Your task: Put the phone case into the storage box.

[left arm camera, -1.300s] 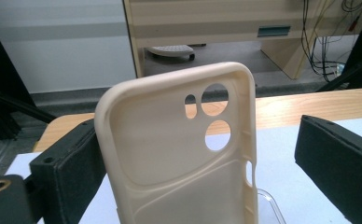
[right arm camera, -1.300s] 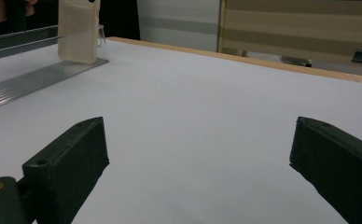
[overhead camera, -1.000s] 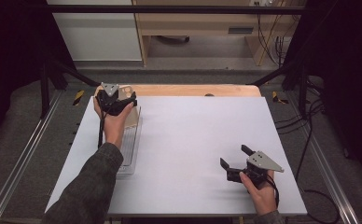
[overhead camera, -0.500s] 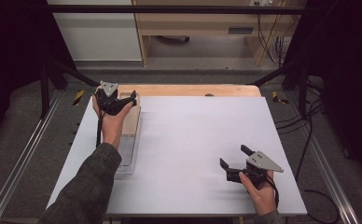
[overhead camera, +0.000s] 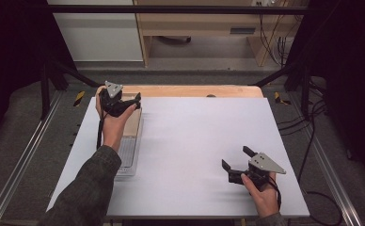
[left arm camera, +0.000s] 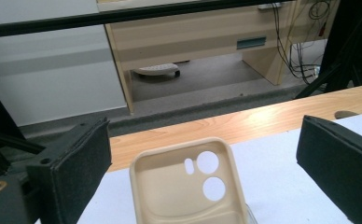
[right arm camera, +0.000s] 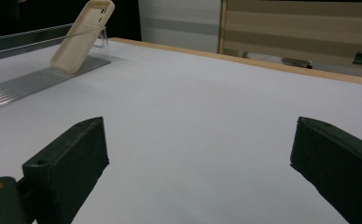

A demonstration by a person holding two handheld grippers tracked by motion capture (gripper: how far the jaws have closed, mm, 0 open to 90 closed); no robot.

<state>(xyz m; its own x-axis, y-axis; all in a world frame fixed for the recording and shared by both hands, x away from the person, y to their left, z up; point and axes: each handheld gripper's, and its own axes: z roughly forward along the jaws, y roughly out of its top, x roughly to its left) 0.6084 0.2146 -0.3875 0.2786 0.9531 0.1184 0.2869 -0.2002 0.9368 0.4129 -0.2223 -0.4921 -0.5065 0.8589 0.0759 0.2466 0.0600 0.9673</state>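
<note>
Phone case (left arm camera: 188, 186) | beige, matte, rounded corners, round cutouts | ribbed clear stand (right arm camera: 25, 84)

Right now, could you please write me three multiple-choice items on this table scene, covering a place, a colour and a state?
1. Where on the table is the phone case?
A. far left
B. centre
C. near right

2. What colour is the phone case?
A. black
B. beige
C. blue

3. How are the left claw's jaws?
A. shut on the case
B. shut on nothing
C. open, case between them untouched

Answers: 1 A, it leans on the clear stand by the left edge; 2 B, it is pale beige; 3 C, both pads stand wide apart.
</note>
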